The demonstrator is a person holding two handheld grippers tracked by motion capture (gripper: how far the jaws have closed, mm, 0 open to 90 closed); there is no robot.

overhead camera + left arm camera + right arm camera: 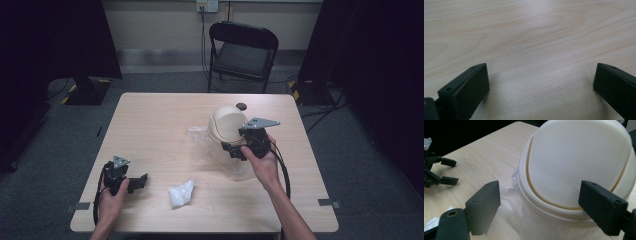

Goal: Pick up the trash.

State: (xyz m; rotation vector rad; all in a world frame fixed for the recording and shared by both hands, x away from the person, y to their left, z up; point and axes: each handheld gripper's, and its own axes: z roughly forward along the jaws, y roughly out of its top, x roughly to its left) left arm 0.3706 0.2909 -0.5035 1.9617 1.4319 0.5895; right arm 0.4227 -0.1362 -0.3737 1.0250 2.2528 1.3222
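Note:
A small cream bin with a domed swing lid (225, 122) (579, 152) stands right of the table's centre, and a clear plastic liner (510, 191) spills out under its rim. My right gripper (233, 150) (539, 192) is open just in front of the bin, its jaws spread to either side of the lid without touching it. A crumpled white wad (181, 194) lies near the front edge. At the front left my left gripper (141, 181) (541, 82) rests open over bare wood, holding nothing. It also appears far off as the left gripper (439, 171) in the right gripper view.
The light wooden table (150, 120) has bare room on its left half. A small dark round object (241, 106) lies just behind the bin. A black folding chair (243, 50) stands beyond the far edge.

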